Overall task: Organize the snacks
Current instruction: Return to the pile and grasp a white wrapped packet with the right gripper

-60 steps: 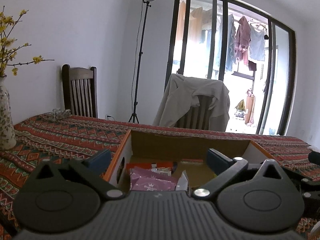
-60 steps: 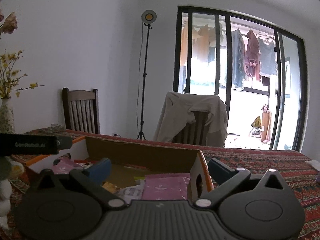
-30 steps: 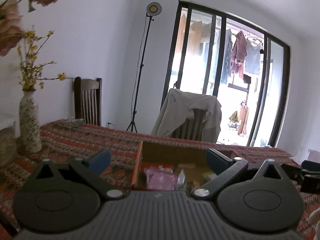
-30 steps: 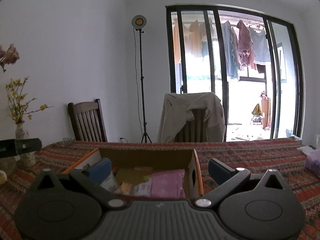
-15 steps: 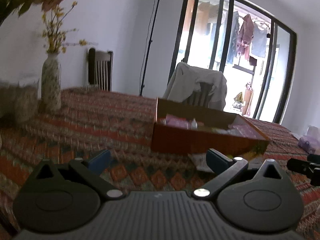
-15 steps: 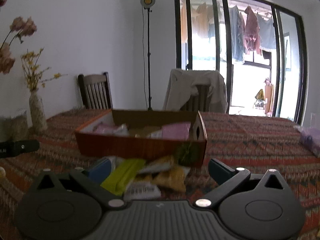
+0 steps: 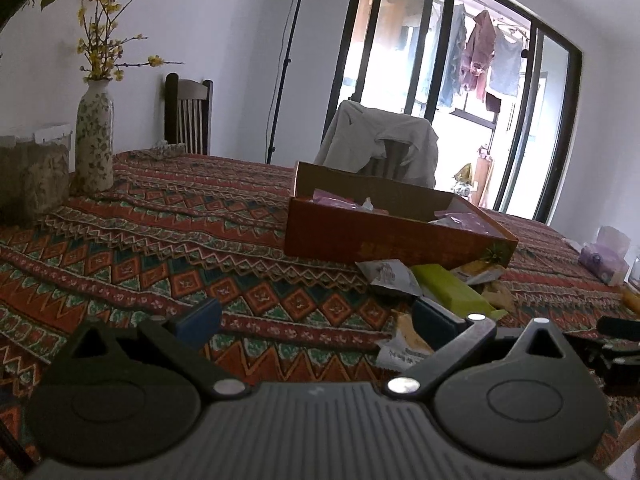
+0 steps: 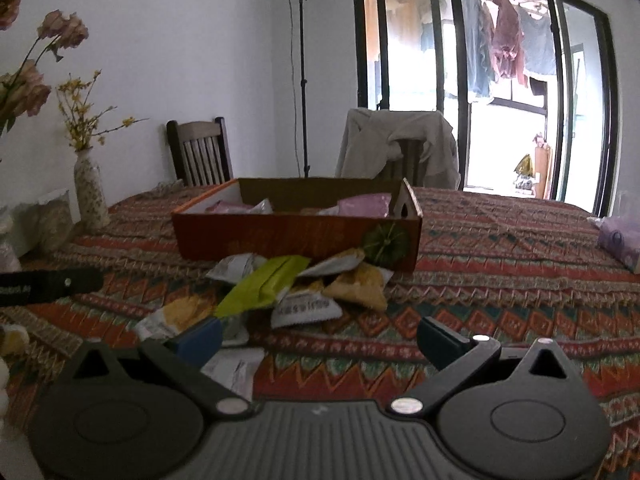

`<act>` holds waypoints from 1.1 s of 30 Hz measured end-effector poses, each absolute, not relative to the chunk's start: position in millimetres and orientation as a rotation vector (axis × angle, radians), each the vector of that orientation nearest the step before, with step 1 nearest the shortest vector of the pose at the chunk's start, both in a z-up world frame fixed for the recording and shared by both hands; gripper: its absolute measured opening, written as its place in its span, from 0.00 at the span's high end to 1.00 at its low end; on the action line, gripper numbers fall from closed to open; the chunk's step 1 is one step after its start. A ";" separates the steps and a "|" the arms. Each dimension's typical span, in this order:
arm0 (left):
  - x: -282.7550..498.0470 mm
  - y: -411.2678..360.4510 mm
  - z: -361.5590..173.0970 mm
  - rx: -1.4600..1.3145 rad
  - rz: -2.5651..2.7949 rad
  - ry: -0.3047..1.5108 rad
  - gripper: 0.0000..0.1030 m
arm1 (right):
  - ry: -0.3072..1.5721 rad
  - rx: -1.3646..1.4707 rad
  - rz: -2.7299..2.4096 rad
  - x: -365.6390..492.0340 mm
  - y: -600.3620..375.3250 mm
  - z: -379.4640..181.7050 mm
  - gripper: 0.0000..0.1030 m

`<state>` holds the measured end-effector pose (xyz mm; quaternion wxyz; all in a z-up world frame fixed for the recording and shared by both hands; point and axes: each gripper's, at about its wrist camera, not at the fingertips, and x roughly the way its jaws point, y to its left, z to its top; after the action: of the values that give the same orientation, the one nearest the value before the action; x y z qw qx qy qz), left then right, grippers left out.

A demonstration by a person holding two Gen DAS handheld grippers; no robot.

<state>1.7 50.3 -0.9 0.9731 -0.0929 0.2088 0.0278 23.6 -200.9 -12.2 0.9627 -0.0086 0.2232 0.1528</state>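
Both my grippers, left [image 7: 316, 318] and right [image 8: 318, 334], hover low over patterned desk [image 8: 500, 248], jaws spread wide, nothing held. Loose snack packets [image 8: 288, 284] lie heaped just before orange box [image 8: 296, 236]; more packets already inside. Step in hand, by my reading: choosing next pickup. Next move calls for lowering right jaws around green packet [image 8: 266, 284], closing, lifting over box wall.

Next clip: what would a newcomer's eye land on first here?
The loose heap of snack packets, with a lime-green one on top, lying on the patterned red tablecloth just in front of the orange cardboard box. Behind, a beige jacket draped over a chair by the bright balcony doors.
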 end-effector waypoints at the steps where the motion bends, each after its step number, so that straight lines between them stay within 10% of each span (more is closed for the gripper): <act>1: 0.4 50.1 -1.1 -0.188 0.056 0.422 0.00 | 0.459 -0.022 0.313 22.1 -199.2 -13.5 0.00; 18: -14.7 51.5 -17.0 -0.192 0.025 0.466 0.00 | 0.612 -0.085 0.348 35.4 -144.6 -48.6 0.02; 27: -8.0 49.0 -22.8 -0.198 0.005 0.488 0.00 | 0.588 -0.094 0.392 29.7 -143.9 -49.1 0.57; 33: -7.3 43.7 -22.6 -0.191 -0.011 0.488 0.00 | 0.554 -0.073 0.391 24.7 -152.7 -46.4 0.62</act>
<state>-7.3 43.7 -22.6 0.9659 -0.0946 0.2411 -0.0053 24.7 -152.7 -46.4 0.9425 -0.0357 0.2715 0.1916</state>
